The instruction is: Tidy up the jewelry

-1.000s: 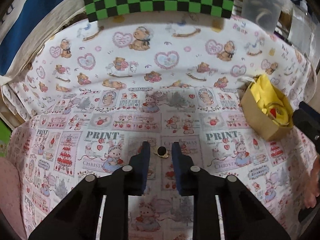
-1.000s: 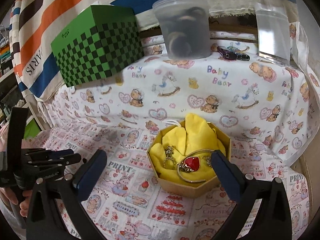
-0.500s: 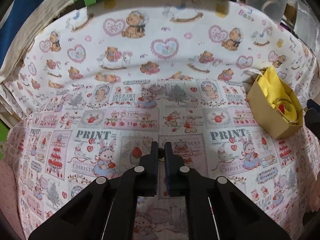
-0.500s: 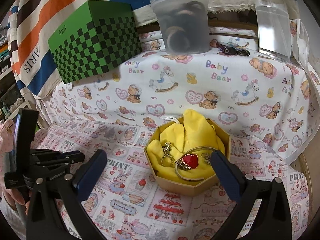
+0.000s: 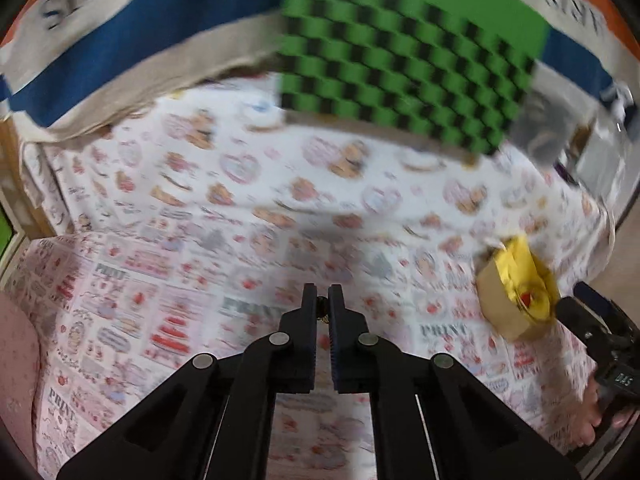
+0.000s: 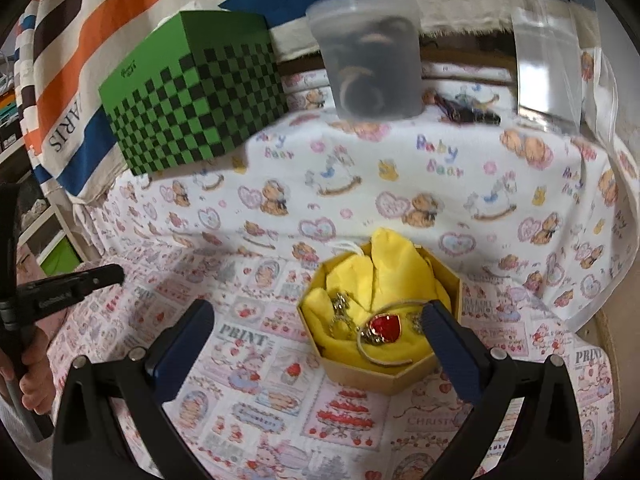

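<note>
My left gripper (image 5: 322,293) is shut on a small dark and gold piece of jewelry (image 5: 321,309), held clear of the printed cloth (image 5: 160,280). To its right sits a tan cardboard box (image 5: 498,308) lined with yellow cloth. In the right wrist view that box (image 6: 372,376) holds a bangle with a red heart (image 6: 385,328) and a silver piece (image 6: 340,306). My right gripper (image 6: 320,314) stands open just in front of the box, its right finger beside the bangle, nothing between the fingers.
A green checkered box (image 6: 192,100), a cloudy plastic tub (image 6: 372,60) and a clear bottle (image 6: 546,52) stand on the raised back ledge. A hand (image 6: 32,368) holds the left tool at the left edge. Striped fabric (image 6: 80,40) hangs behind.
The left gripper shut on the small piece on the cloth, then rose with it and swung, so its view now tilts up. The right gripper stayed in place, open.
</note>
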Motion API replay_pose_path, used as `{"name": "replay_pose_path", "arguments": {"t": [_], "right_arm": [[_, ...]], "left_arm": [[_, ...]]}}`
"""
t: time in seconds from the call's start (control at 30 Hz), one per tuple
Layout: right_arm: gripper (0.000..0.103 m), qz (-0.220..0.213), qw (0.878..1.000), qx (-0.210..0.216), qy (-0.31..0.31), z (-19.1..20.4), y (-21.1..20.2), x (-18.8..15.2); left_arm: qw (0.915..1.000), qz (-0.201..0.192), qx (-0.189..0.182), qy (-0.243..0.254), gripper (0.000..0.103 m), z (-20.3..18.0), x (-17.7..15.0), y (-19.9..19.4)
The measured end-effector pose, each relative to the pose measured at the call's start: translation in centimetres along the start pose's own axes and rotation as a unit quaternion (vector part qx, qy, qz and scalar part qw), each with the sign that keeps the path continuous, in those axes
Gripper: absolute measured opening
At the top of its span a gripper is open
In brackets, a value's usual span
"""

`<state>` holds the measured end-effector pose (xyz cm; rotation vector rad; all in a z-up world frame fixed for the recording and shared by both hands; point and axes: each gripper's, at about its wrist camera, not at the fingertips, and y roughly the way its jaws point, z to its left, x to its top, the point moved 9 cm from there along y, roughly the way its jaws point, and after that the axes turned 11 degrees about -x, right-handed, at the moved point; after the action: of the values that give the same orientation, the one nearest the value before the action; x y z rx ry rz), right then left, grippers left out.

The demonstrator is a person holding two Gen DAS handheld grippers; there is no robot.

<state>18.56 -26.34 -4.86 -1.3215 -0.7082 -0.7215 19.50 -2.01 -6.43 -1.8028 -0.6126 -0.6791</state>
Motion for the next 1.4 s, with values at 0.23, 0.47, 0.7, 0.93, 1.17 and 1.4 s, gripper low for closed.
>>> {"name": "replay_pose_path", "arguments": {"t": [0.23,0.47,0.7,0.93,1.17,1.4], "right_arm": [[0.103,0.026,0.999,0.042,0.010,5.0,-0.2,2.3],[0.092,0.034,0.999,0.022,-0.028,10.3,2.5,3.4],[0.049,0.083,0.995,0.001,-0.063,14.9,9.2,1.9],[0.027,0.121,0.990,0.001,-0.073,16.9,14.0,0.9],[0.023,0.113,0.988,-0.012,-0.103,17.6,15.2,0.8],[0.012,0.104,0.985,-0.040,-0.129,18.7,15.6,0.5]], "left_arm": [[0.9986,-0.011,0.030,-0.043,0.004,4.6,0.3,0.4],[0.9959,-0.027,0.048,-0.071,0.005,7.3,0.5,-0.1],[0.9928,-0.023,0.070,-0.094,0.005,9.8,0.3,0.8],[0.9924,-0.020,0.075,-0.096,0.005,10.1,0.2,1.1],[0.9927,-0.030,0.076,-0.089,0.005,9.8,0.6,0.3],[0.9923,-0.037,0.082,-0.085,0.005,9.6,0.6,-0.3]]}}
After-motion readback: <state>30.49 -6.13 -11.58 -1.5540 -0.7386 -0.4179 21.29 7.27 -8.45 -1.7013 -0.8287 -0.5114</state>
